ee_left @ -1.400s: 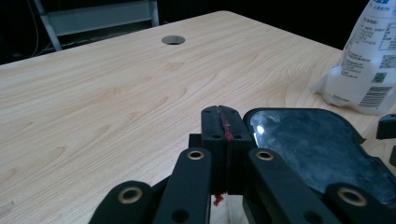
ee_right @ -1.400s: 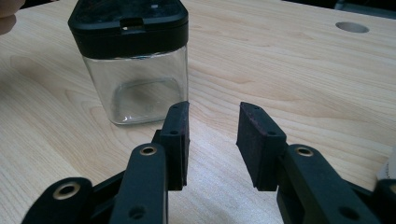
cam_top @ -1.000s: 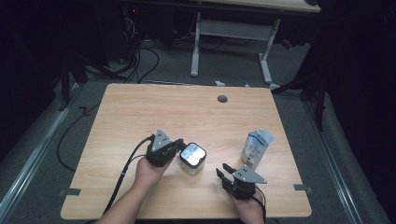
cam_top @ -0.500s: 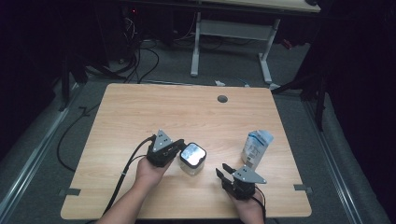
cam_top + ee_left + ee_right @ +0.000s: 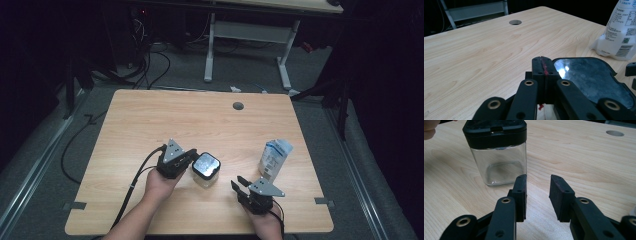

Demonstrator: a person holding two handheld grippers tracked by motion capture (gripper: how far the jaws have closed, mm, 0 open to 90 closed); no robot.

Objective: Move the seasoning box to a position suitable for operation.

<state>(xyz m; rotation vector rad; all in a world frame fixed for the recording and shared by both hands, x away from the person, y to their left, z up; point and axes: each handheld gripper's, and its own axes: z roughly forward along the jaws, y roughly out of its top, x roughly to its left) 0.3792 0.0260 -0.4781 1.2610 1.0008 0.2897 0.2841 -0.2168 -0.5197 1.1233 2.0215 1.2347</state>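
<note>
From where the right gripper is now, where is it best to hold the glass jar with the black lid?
Probably the clear glass body of the jar, just below the black lid. It stands upright with flat square sides, so the open right gripper could come in level from its own side and close on two opposite faces.

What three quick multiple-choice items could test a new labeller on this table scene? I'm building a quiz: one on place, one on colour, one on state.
1. Where does the bottle stand?
A. right of the jar
B. left of the jar
C. on the jar

2. What colour is the jar's lid?
A. white
B. black
C. red

3. How do the right gripper jaws stand?
A. shut on the jar
B. shut on nothing
C. open

Answers: 1 A, the high view shows the bottle nearer the table's right edge. 2 B, the lid is black over clear glass. 3 C, a gap shows between the jaws, short of the jar.
</note>
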